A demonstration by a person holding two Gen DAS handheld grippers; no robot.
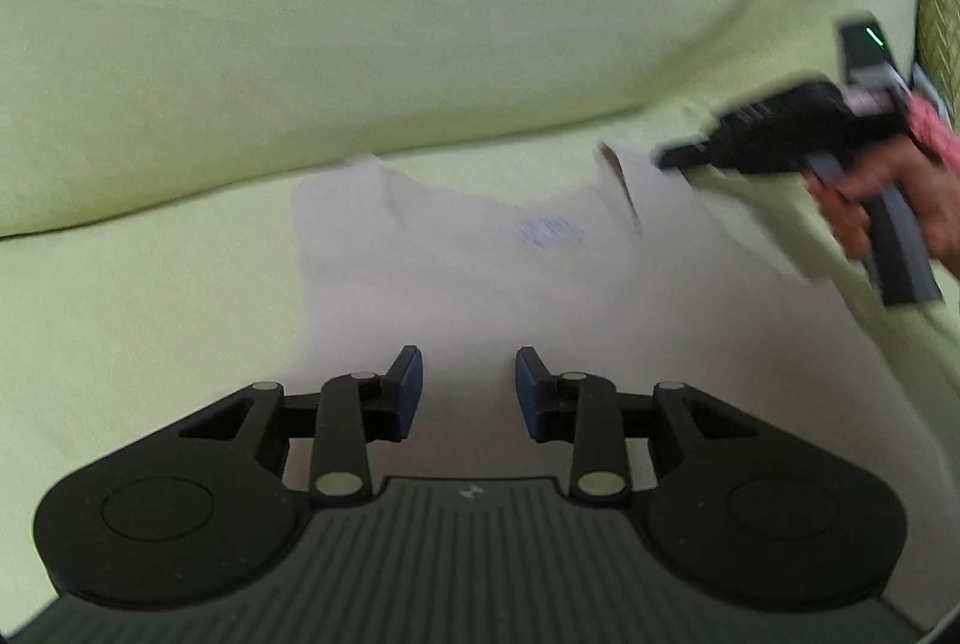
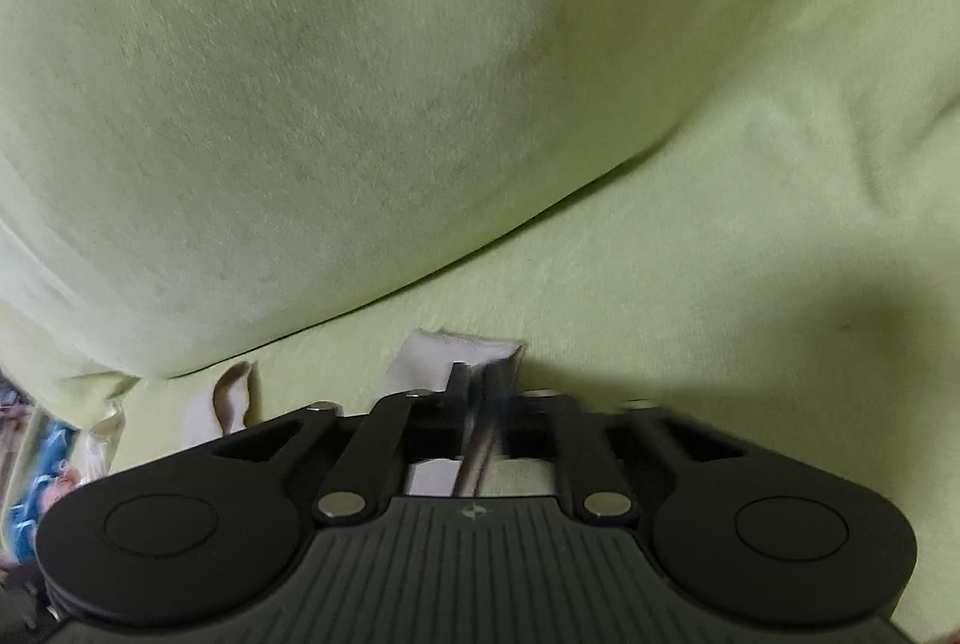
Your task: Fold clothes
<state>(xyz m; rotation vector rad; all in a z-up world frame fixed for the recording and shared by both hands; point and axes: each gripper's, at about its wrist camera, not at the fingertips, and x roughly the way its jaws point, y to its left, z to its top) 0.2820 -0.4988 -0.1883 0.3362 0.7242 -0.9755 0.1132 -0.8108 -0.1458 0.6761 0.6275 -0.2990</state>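
**Tongs Working a Pale Garment Flat on a Green Sofa**

A person is spreading a pale garment (image 1: 540, 296) across the seat of a yellow-green sofa (image 1: 420, 14), its neckline and small blue label (image 1: 549, 231) lying toward the backrest. The left tongs (image 1: 469, 392) are hovering released over the near part of the cloth, pads apart with nothing between them. At the far right corner, the right tongs (image 2: 480, 386) are sitting at a folded edge of the fabric (image 2: 462, 350); motion blur is hiding whether the pads are pressing the cloth, so their grip cannot be told. A hand (image 1: 882, 200) is holding that tool low against the seat. Judging from the lie of the cloth, the step is going best if both shoulder corners are being pulled taut and square before any fold is being started, keeping the garment clear of the backrest crease.
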